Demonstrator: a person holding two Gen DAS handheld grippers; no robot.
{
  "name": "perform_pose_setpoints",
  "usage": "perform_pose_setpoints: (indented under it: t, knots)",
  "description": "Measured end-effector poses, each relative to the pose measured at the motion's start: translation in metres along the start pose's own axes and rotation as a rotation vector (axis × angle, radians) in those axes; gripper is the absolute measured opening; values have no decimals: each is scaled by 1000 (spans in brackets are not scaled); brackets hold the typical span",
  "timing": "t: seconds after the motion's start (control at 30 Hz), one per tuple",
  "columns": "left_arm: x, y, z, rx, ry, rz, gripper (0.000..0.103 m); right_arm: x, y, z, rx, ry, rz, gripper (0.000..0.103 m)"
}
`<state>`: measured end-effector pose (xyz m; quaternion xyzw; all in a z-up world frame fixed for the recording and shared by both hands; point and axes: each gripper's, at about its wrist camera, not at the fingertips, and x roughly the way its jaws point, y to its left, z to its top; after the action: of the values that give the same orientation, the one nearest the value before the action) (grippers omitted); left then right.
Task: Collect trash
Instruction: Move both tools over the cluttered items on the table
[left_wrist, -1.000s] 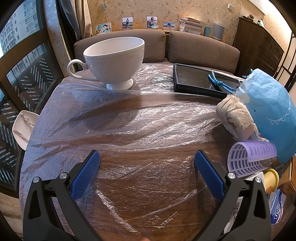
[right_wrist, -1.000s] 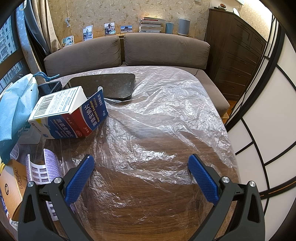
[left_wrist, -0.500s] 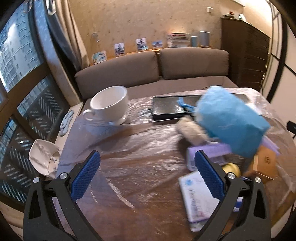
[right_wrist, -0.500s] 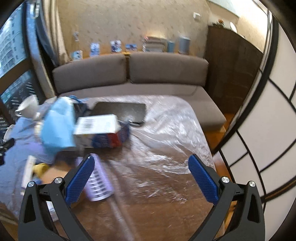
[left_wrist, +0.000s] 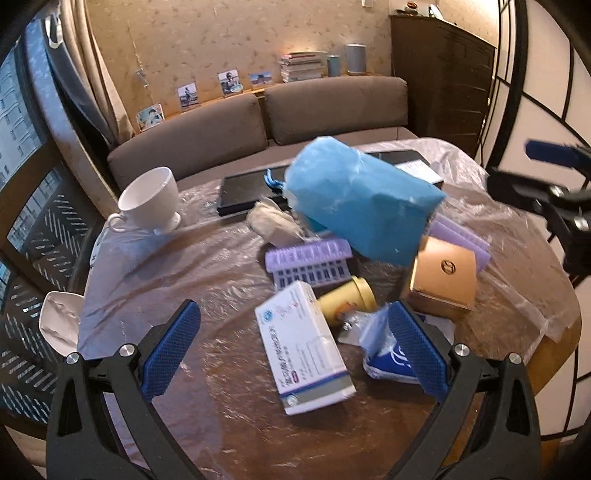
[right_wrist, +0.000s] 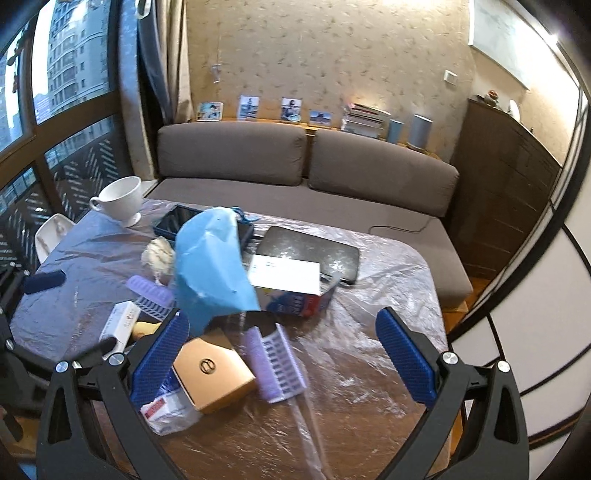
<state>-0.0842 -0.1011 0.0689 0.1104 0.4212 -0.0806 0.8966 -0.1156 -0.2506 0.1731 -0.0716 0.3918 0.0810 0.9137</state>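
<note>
A pile of trash lies on the plastic-covered wooden table (left_wrist: 207, 258). A blue drawstring bag (left_wrist: 362, 206) (right_wrist: 210, 269) stands in the middle. Around it lie a white medicine box (left_wrist: 306, 347), a yellow cup (left_wrist: 347, 301), a tan box (left_wrist: 443, 280) (right_wrist: 214, 373), purple plastic trays (left_wrist: 306, 262) (right_wrist: 277, 365), a crumpled tissue (left_wrist: 273, 221), a blue wrapper (left_wrist: 388, 358) and a red-blue carton (right_wrist: 291, 288). My left gripper (left_wrist: 295, 354) is open above the medicine box. My right gripper (right_wrist: 280, 358) is open above the purple tray.
A white cup (left_wrist: 149, 201) stands at the far left. A black tablet (left_wrist: 243, 192) and a dark laptop (right_wrist: 310, 254) lie at the back. A brown sofa (right_wrist: 306, 170) runs behind the table. A white chair (left_wrist: 59, 325) is at the left edge.
Both grippers have pulled back and risen, so the whole table and the trash pile show now. Both stay open. Nothing was picked up.
</note>
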Motion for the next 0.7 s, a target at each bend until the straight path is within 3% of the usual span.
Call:
perform_pose_setpoints:
  t: [0.7]
  knots:
    - [28, 3, -23, -5, 128, -29, 102, 72, 51, 39, -116, 97, 119, 99]
